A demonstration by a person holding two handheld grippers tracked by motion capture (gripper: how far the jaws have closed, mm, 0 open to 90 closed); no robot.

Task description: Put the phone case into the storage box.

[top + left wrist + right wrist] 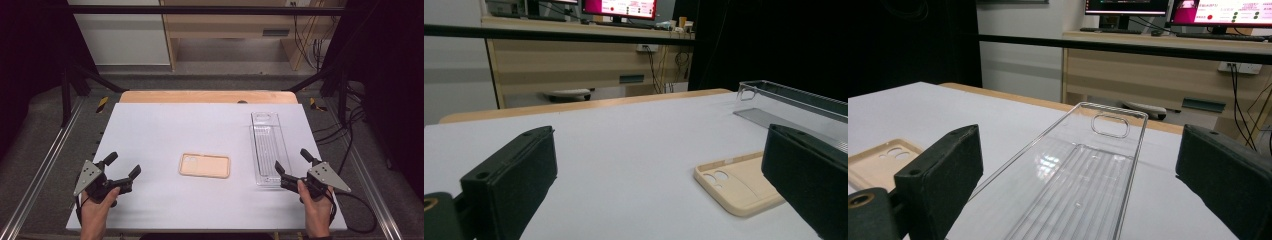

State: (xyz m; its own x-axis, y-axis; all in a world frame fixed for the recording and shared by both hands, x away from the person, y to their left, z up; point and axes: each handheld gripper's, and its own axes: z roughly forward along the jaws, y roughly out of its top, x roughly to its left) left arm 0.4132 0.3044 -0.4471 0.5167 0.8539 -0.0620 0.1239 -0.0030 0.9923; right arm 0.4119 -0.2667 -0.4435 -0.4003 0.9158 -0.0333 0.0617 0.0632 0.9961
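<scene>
Both claws, left (123, 170) and right (291, 162), gape wide, empty; monitor (619, 7) text probably unreadable.

On the tabletop (150, 130) a phone case (205, 165) lies near the middle. A clear plastic tray (267, 147) lies to its right, apart from it, reaching farther back toward the far edge.

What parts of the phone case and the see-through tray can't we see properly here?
- Phone case: in the left gripper view its right end is hidden behind the gripper's black jaw.
- Phone case, right gripper view: cut off by the left edge.
- Clear tray: its near end runs off the bottom edge in the right gripper view.
</scene>
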